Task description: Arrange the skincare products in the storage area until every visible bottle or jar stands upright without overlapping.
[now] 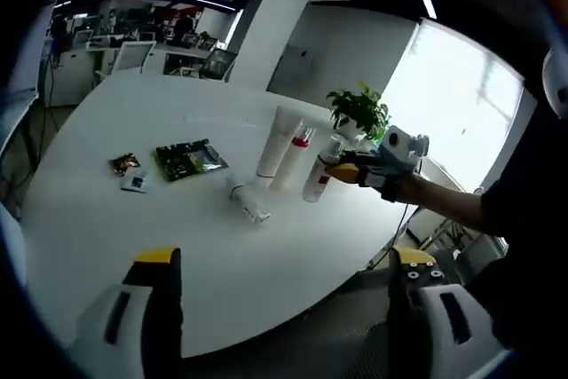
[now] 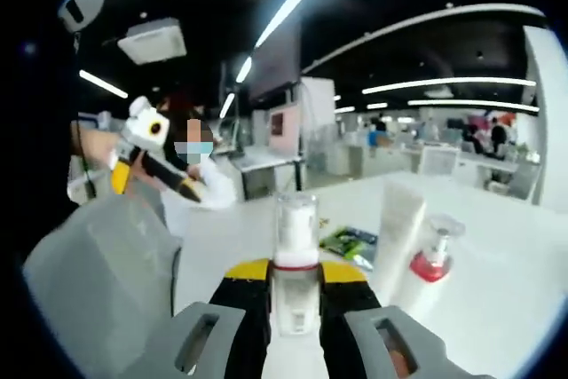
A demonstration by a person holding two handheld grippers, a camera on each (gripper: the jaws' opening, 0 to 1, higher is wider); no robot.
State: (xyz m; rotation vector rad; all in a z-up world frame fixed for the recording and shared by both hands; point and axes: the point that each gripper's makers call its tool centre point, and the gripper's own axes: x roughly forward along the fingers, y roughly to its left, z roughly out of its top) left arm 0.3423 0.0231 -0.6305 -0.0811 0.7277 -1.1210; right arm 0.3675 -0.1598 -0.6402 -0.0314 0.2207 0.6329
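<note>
On the white table (image 1: 133, 228) stand a tall white tube (image 1: 275, 138) and a white bottle with a red pump (image 1: 296, 155). Beside them my right gripper (image 1: 348, 169) is shut on a clear bottle with a red band (image 1: 316, 180), which is upright on the table. A small white bottle (image 1: 248, 201) lies on its side in front of them. My left gripper (image 1: 284, 303) is open and empty, low over the near table edge. In the right gripper view the clear bottle (image 2: 295, 246) sits between the jaws of my right gripper (image 2: 295, 280), with the tube (image 2: 399, 228) and pump bottle (image 2: 432, 265) to its right.
A green packet (image 1: 190, 159) and two small sachets (image 1: 125, 164) lie left of the bottles. A potted plant (image 1: 359, 111) stands at the far table edge. The green packet (image 2: 351, 242) also lies behind the held bottle. A person holds the left gripper (image 2: 142, 153).
</note>
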